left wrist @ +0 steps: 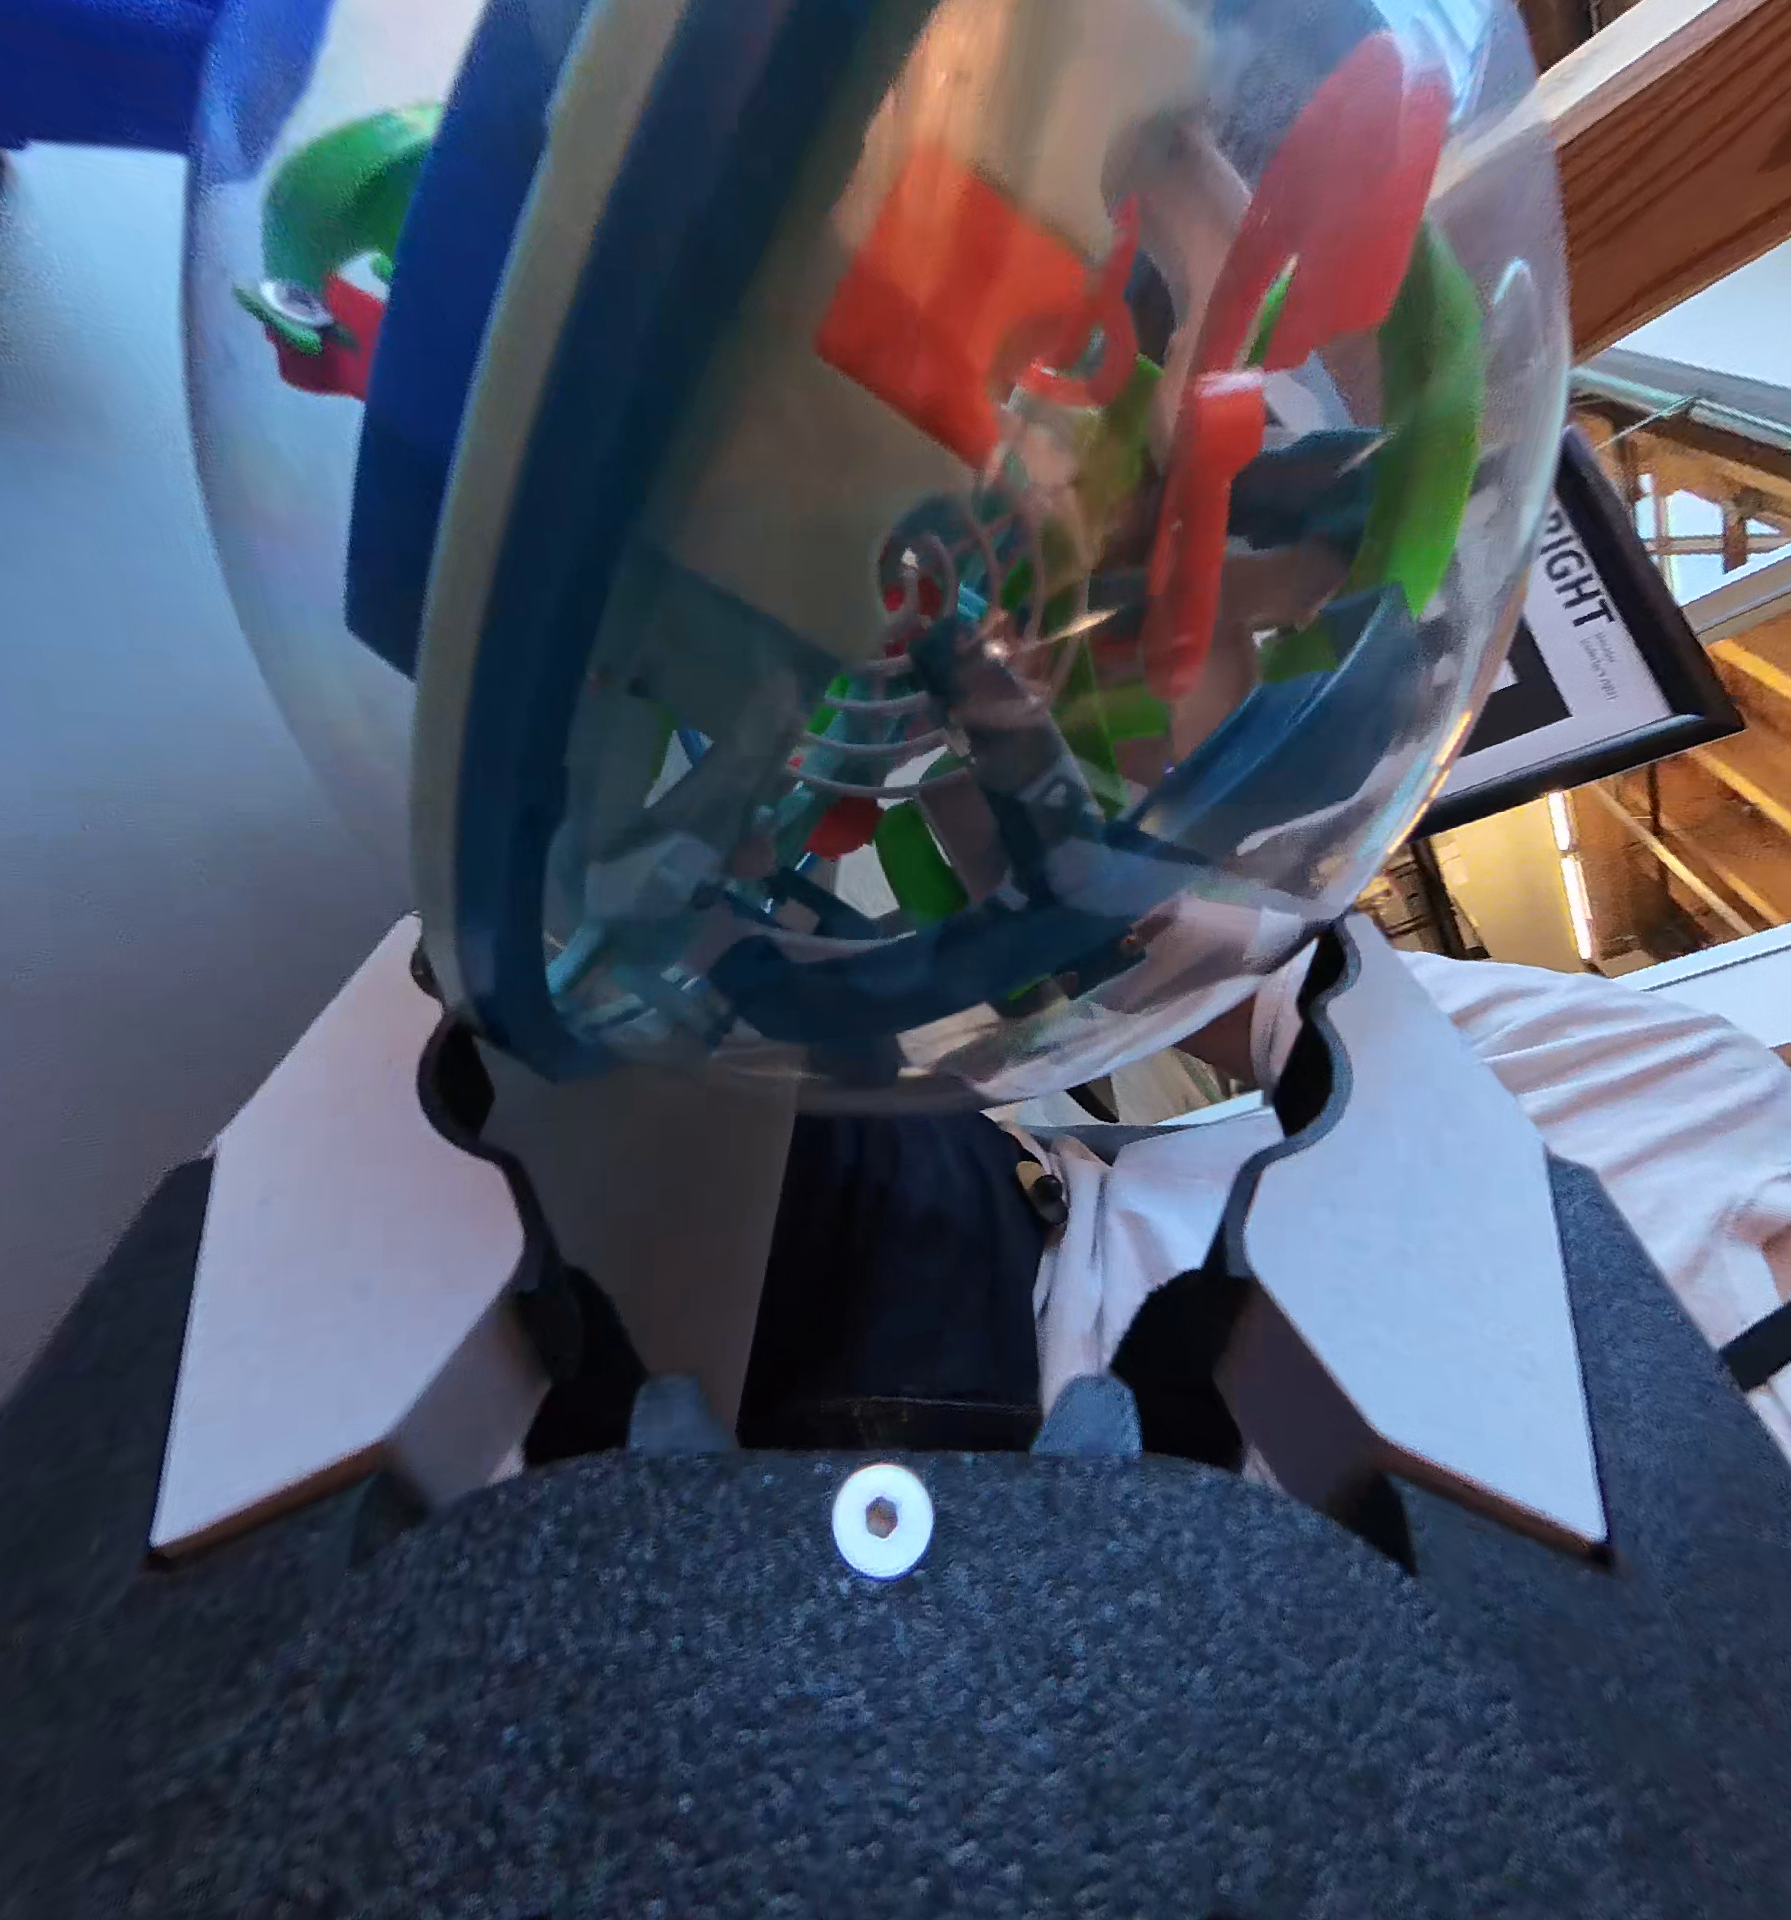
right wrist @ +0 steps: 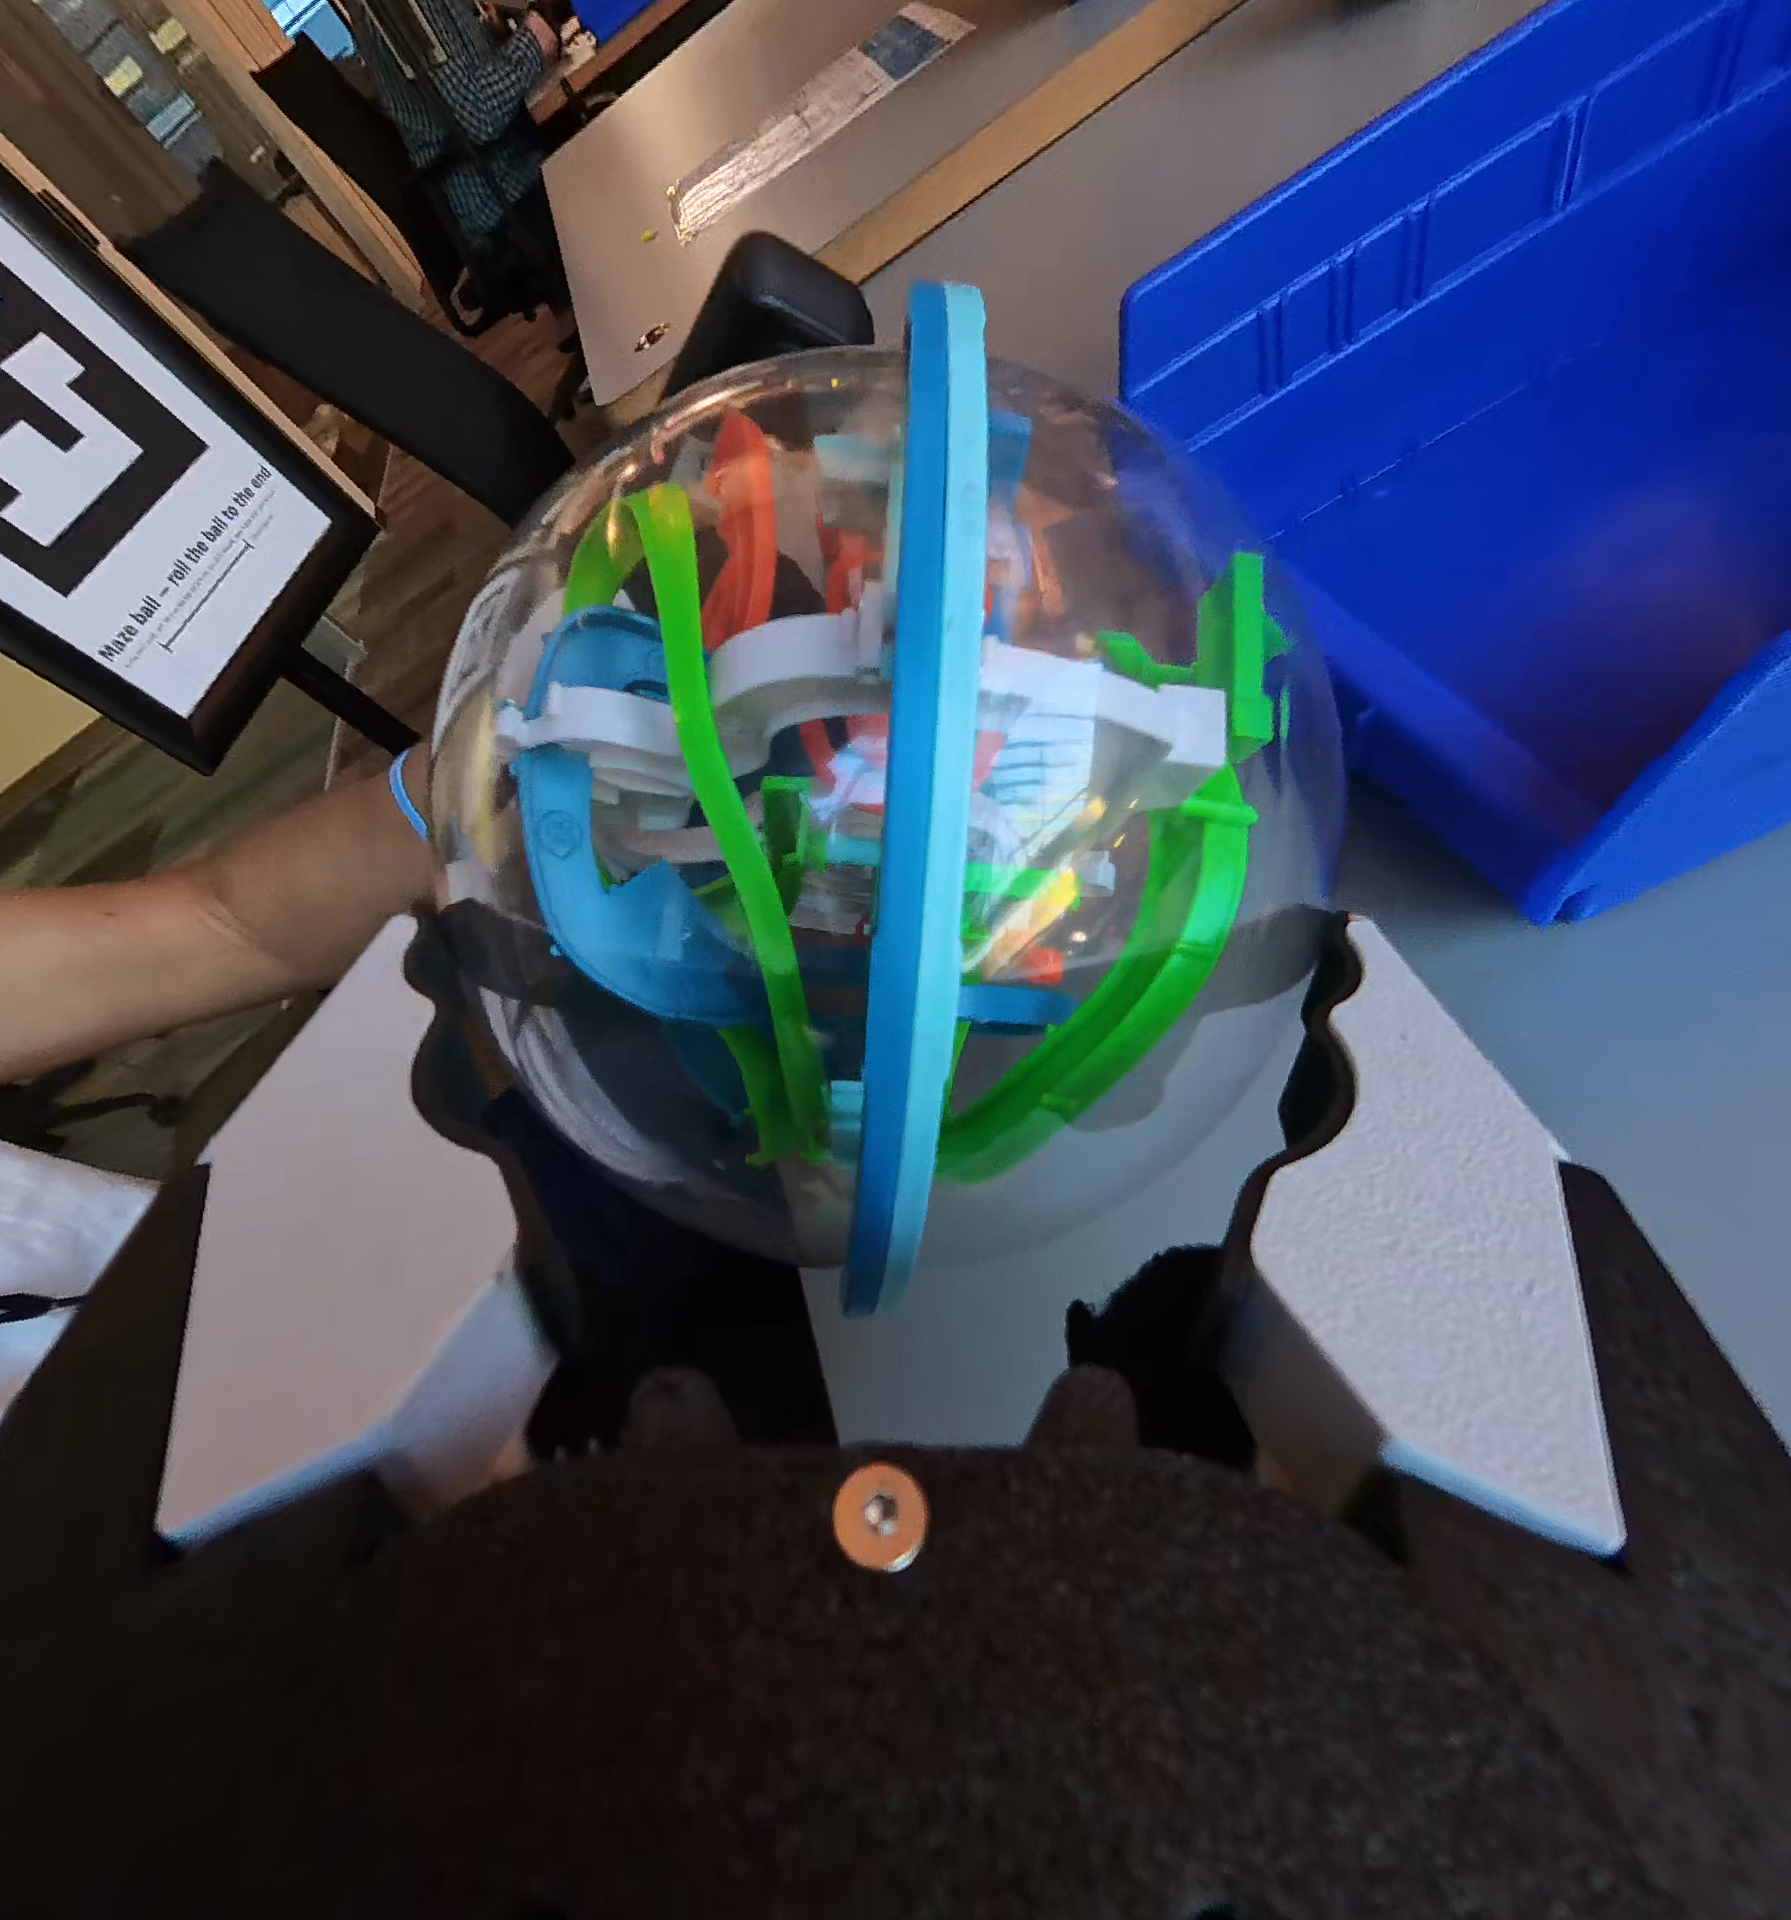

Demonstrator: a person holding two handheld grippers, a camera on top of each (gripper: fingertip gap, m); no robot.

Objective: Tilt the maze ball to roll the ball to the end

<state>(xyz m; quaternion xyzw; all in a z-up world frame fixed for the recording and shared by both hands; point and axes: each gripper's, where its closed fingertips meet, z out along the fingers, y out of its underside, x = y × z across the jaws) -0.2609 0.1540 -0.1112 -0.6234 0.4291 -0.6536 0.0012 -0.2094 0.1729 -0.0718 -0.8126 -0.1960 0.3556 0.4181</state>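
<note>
The maze ball (right wrist: 870, 790) is a clear plastic sphere with a blue ring around its middle and green, red, white and blue tracks inside. My right gripper (right wrist: 880, 935) is shut on it, one finger on each side, with the ring standing nearly upright. My left gripper (left wrist: 880, 966) is also shut on the maze ball (left wrist: 974, 520), fingertips pressed on its lower sides. A small shiny ball (left wrist: 293, 301) seems to sit on a green track at the upper left. The sphere is held up off the table.
A blue plastic bin (right wrist: 1545, 468) stands on the grey table (right wrist: 1649, 1039) at the right. A black-framed sign (right wrist: 91, 468) stands at the left, also in the left wrist view (left wrist: 1597, 644). A person's forearm (right wrist: 195, 935) and white shirt (left wrist: 1545, 1143) are close by.
</note>
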